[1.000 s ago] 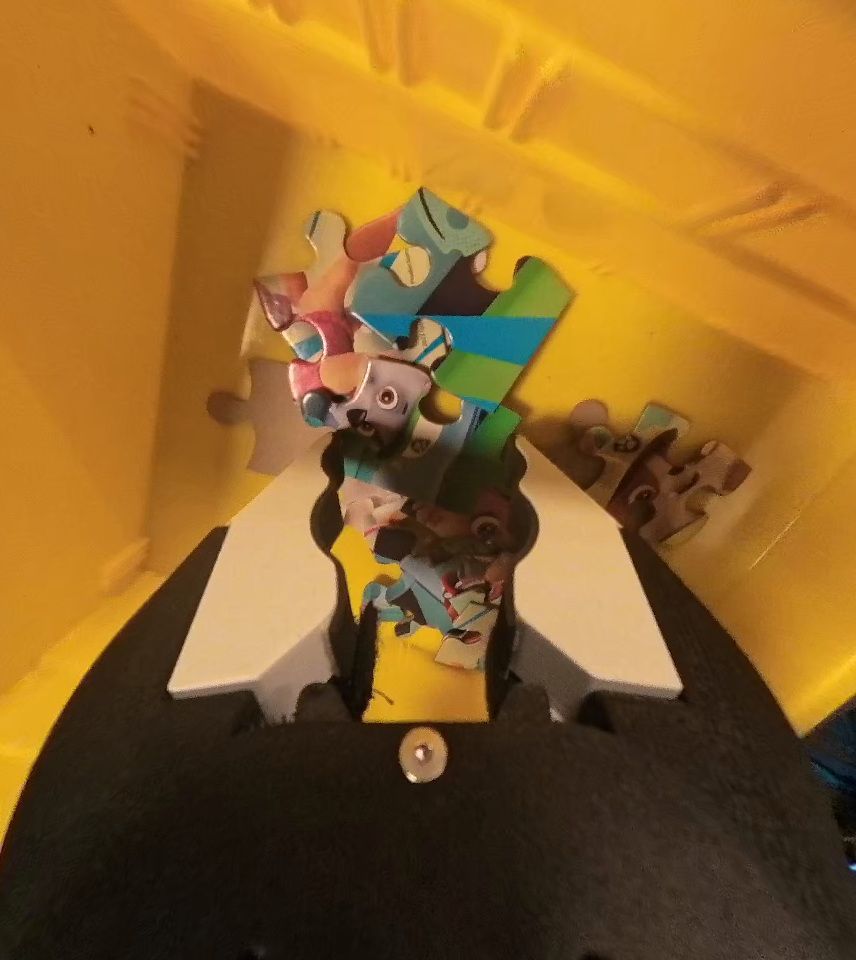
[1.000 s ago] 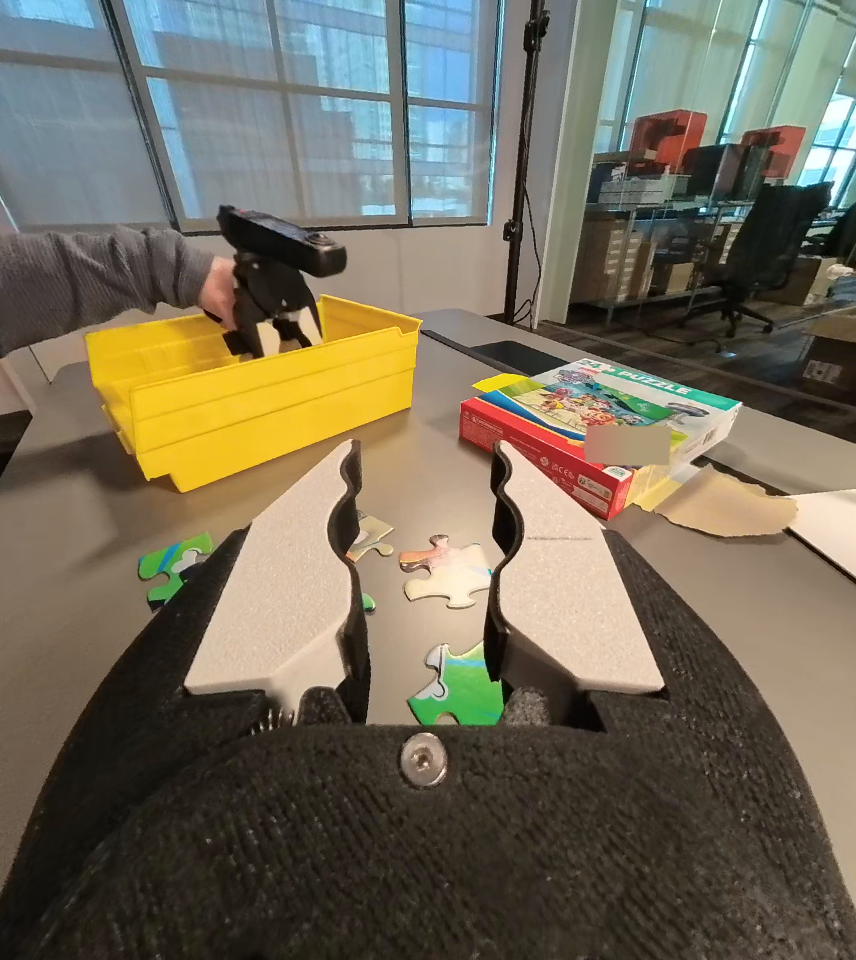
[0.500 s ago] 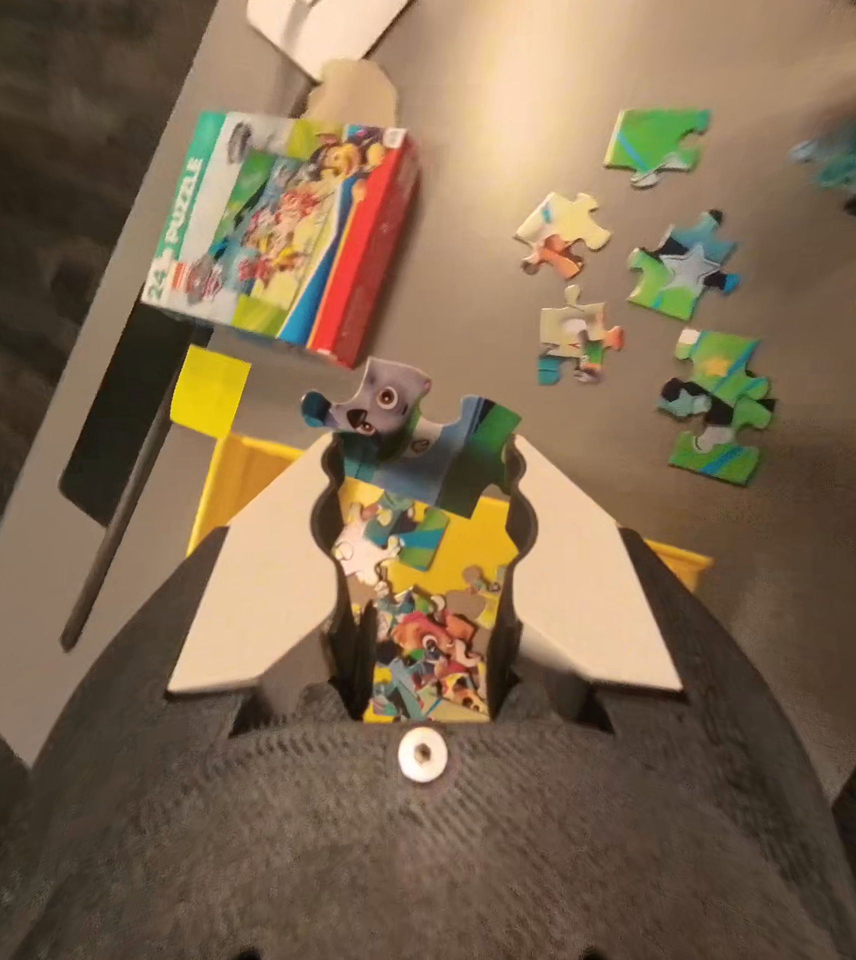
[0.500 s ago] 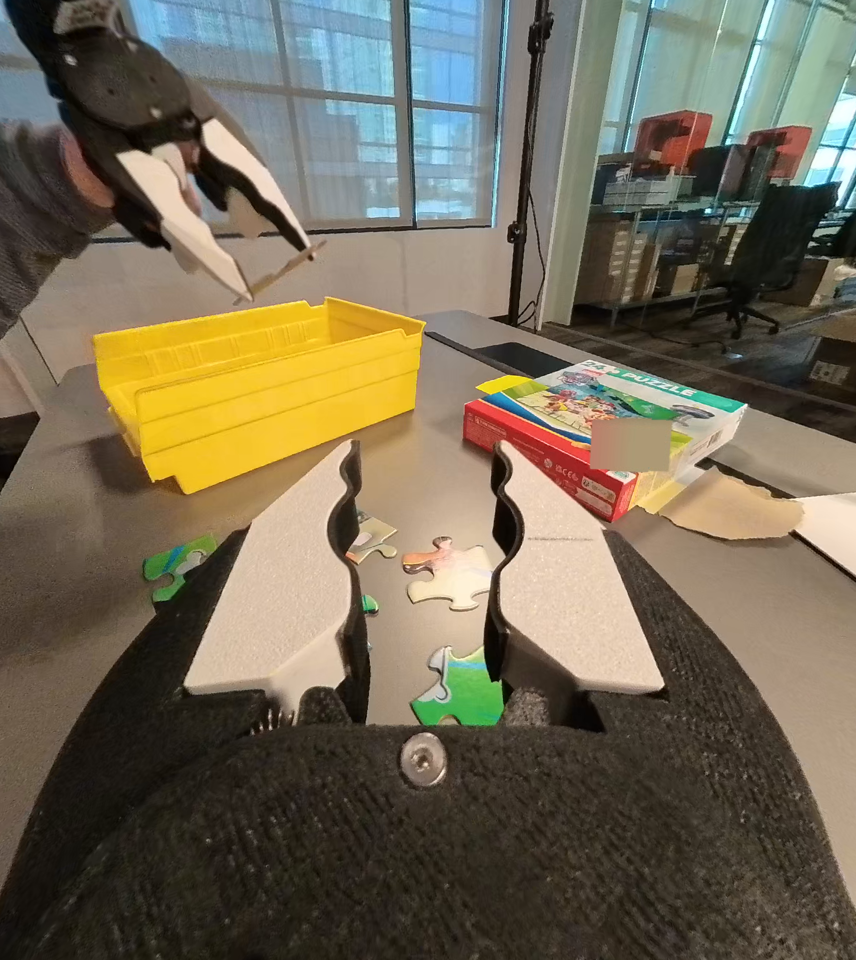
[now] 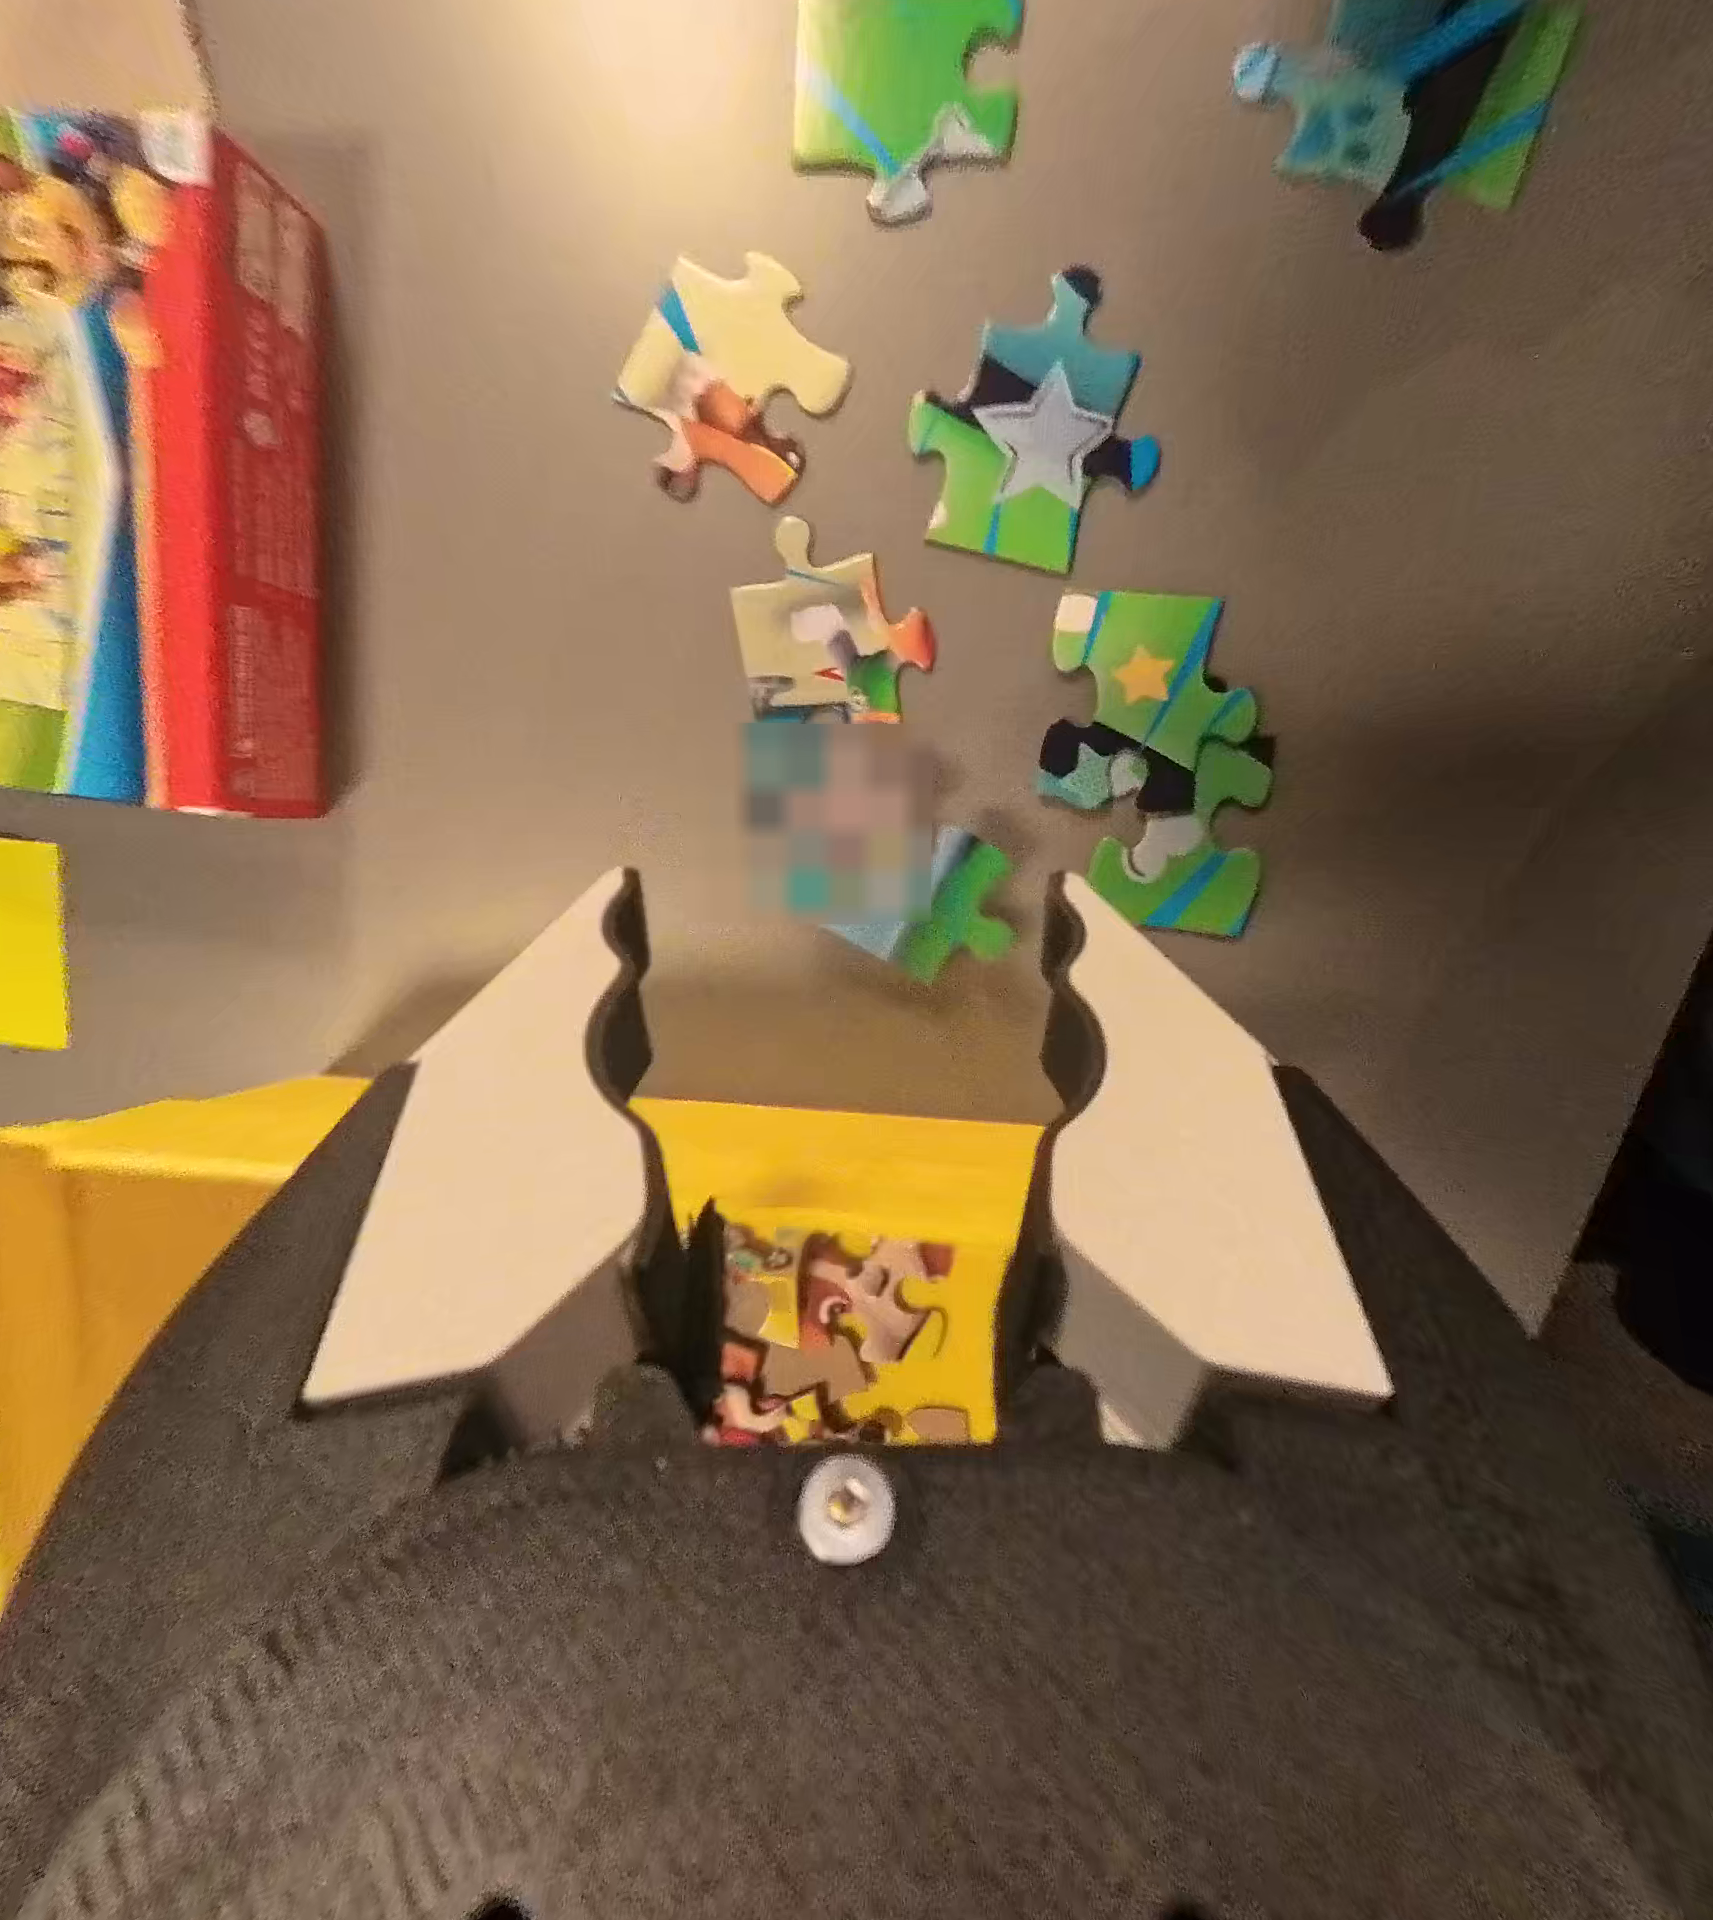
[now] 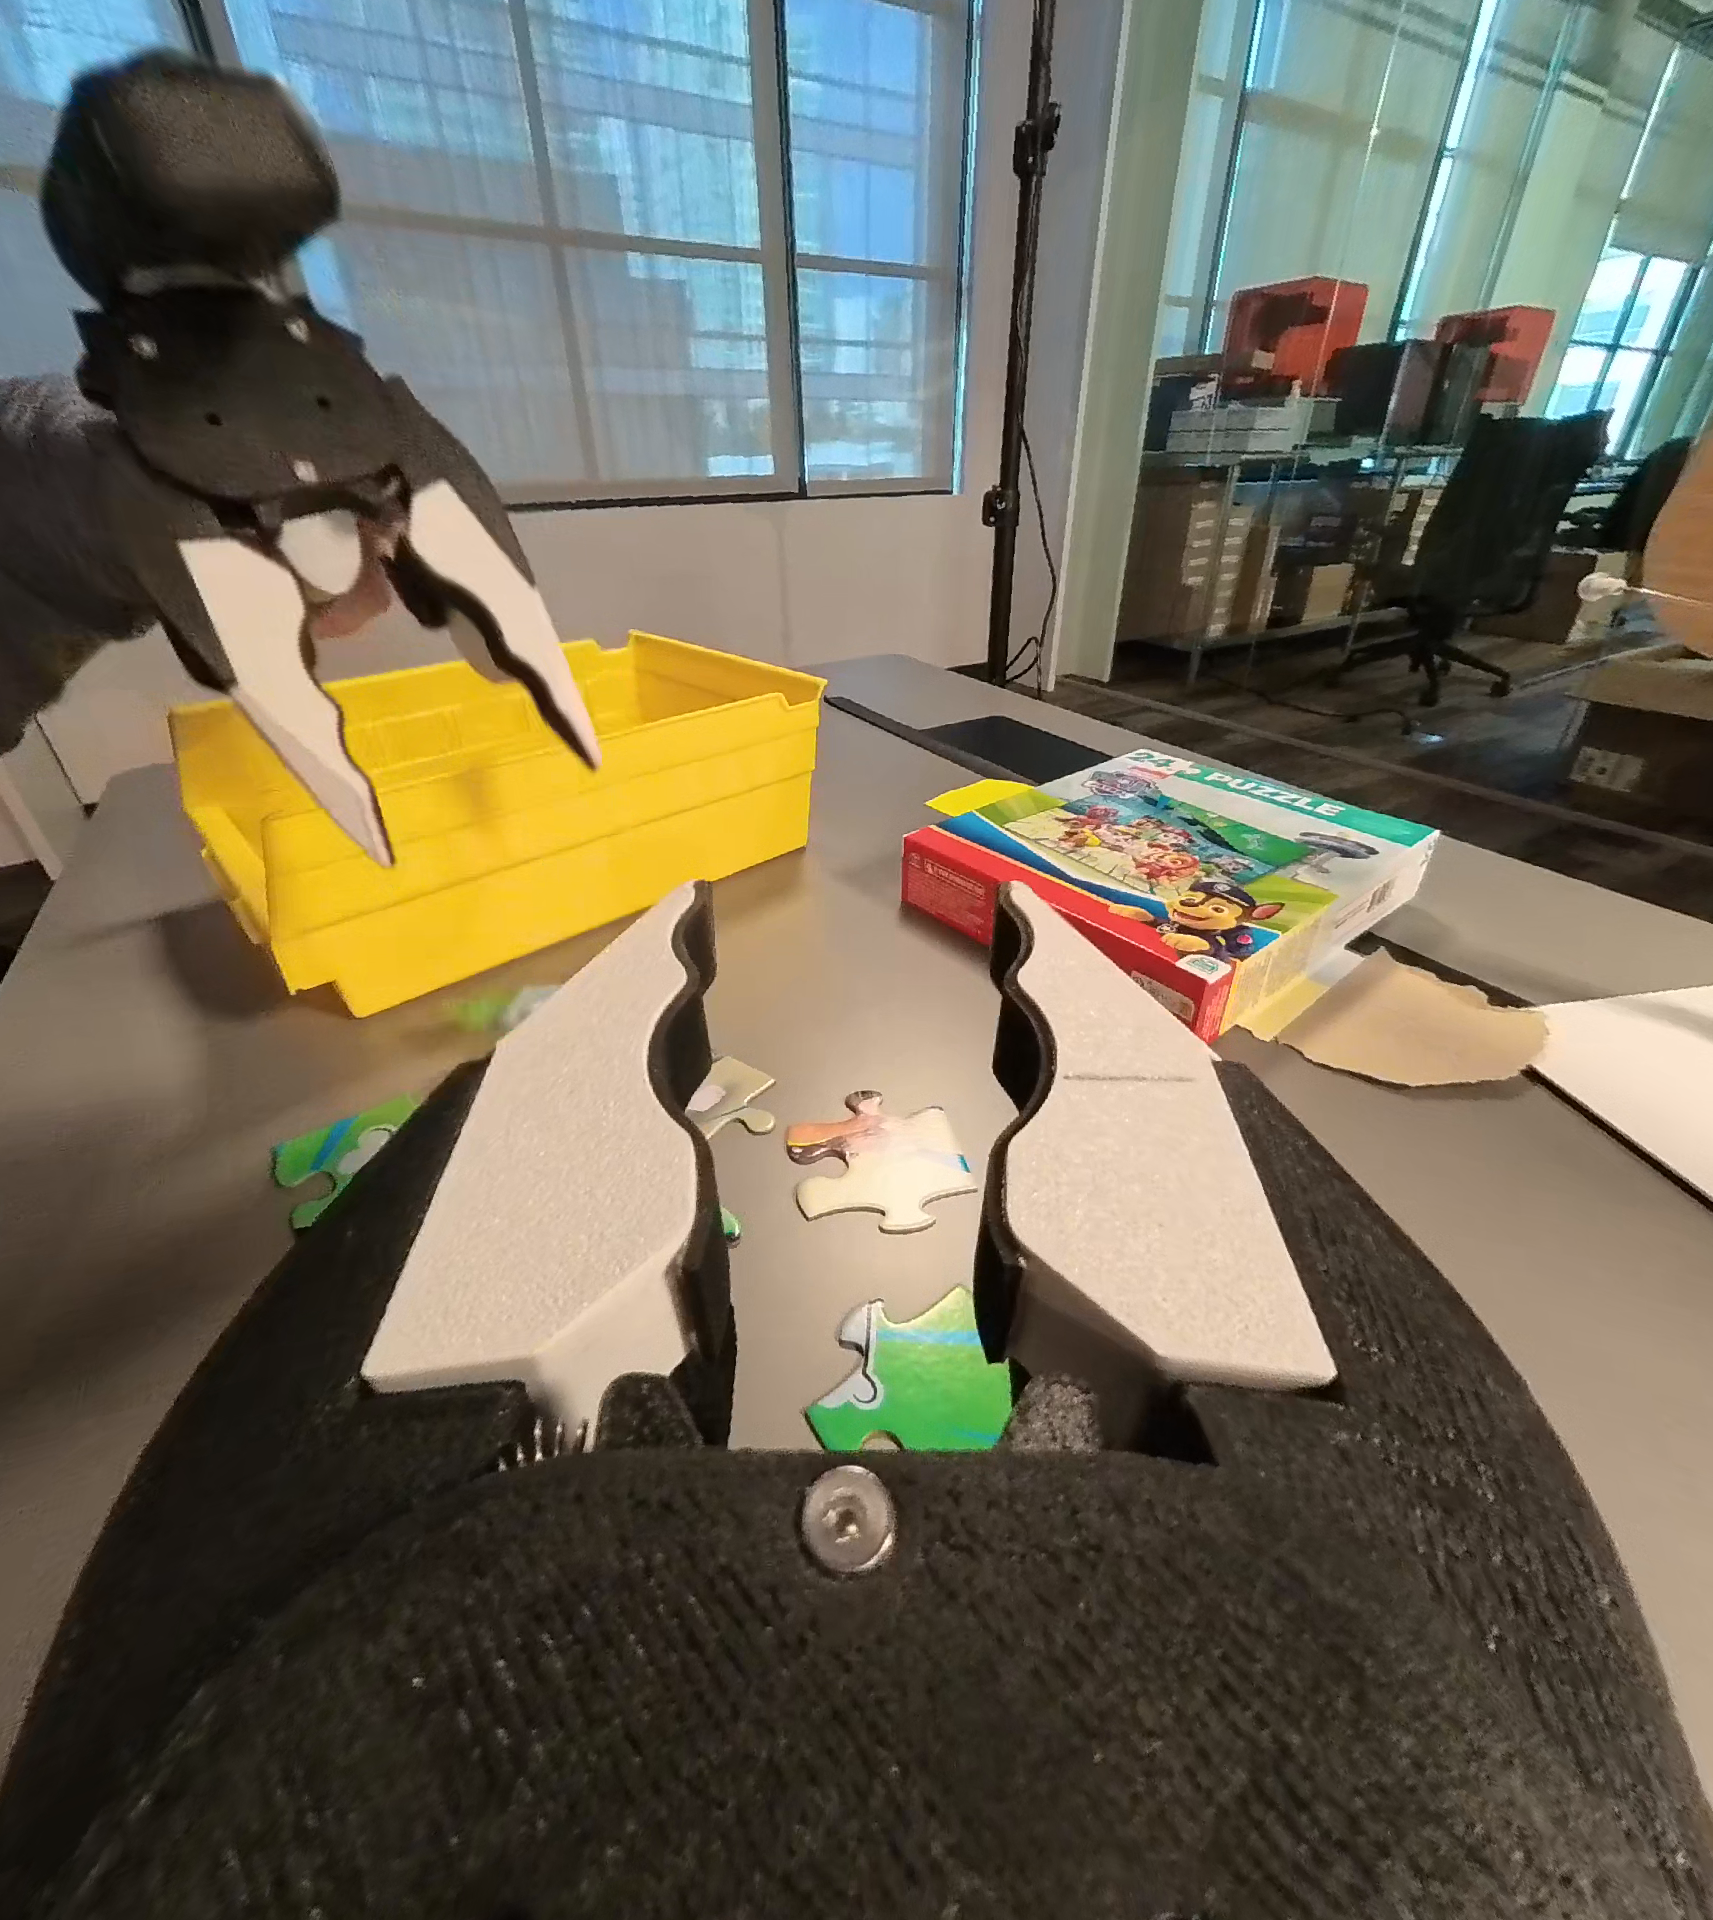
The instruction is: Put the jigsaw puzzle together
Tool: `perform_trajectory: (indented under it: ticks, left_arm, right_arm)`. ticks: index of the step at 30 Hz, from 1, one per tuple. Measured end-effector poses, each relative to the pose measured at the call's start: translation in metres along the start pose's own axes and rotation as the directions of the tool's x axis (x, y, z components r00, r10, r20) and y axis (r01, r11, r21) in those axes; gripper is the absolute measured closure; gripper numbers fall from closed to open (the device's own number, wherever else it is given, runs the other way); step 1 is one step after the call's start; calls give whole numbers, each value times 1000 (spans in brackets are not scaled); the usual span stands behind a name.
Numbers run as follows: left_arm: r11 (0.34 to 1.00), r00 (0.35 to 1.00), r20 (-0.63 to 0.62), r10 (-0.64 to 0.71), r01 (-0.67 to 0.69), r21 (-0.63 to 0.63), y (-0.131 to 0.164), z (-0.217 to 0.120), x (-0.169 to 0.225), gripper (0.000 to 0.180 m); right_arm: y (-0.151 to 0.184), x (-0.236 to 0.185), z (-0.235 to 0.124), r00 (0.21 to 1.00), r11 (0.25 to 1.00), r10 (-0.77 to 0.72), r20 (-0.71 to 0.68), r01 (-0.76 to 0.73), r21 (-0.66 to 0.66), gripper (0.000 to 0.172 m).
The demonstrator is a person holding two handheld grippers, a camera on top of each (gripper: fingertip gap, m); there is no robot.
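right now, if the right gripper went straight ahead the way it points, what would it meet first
Likely the grey table near the pale jigsaw piece lying between its open fingers. The right gripper tilts down toward that spot; the puzzle box sits off to the right. Depth is uncertain.

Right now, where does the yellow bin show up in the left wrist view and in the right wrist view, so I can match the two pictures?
Left wrist view: the yellow bin sits at lower left and shows between the fingers of the left hand-held gripper, with puzzle pieces inside.
Right wrist view: the yellow bin stands at left of centre on the table, beneath the left hand-held gripper.
Shared landmark: the red-sided puzzle box.
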State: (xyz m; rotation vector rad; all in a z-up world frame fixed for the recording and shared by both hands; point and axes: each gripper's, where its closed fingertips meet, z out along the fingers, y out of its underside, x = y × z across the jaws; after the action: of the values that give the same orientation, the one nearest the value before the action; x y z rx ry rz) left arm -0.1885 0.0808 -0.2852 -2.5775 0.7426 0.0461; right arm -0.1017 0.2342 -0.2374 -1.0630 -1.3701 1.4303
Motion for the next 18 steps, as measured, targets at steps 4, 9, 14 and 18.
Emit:
perform_trajectory:
  ticks: [4,9,14,18]
  left_arm:
    - [991,976,186,-110,94,95,11,-38,-47,107]
    - [891,881,193,-431,382,247,69,-42,-110,119]
    - [763,772,12,-636,626,157,121,11,-115,112]
    - [769,770,29,-638,634,87,138,37,-115,103]
  right_arm:
    - [-1,0,0,1000,1000,6,5,-6,2,119]
    - [1,-2,1,1000,1000,2,10,-2,-9,120]
    - [6,-1,3,1000,1000,11,10,-11,-22,120]
    - [11,1,4,1000,999,21,10,-20,-36,120]
